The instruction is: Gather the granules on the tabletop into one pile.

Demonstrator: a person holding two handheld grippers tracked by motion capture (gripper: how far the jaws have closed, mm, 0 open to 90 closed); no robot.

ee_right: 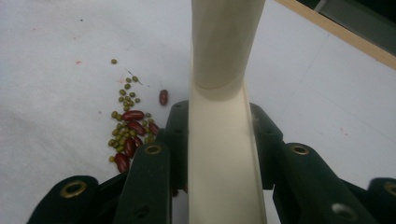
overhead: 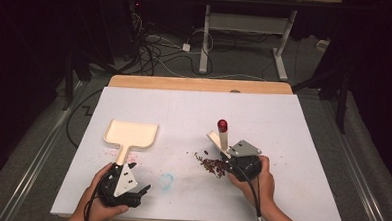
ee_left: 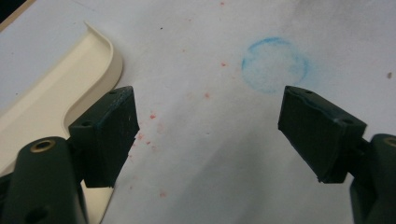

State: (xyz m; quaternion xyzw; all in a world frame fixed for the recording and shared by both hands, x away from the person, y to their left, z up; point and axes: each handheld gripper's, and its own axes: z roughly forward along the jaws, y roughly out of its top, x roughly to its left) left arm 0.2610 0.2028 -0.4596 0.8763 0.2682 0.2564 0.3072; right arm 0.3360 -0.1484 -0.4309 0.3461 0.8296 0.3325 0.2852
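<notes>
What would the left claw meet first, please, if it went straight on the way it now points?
Probably the blue ring mark on the white table cover; the open left claw points there, and the cream dustpan lies beside that line.

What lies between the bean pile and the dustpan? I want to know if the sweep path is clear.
Nothing visible does: between the beans and the dustpan lie only bare white table, faint red specks and a blue ring mark nearer the person.

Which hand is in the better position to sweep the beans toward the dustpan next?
Probably the right. Its gripper is already shut on the brush, directly beside the beans. The left gripper is open near the dustpan handle, holding nothing.
</notes>
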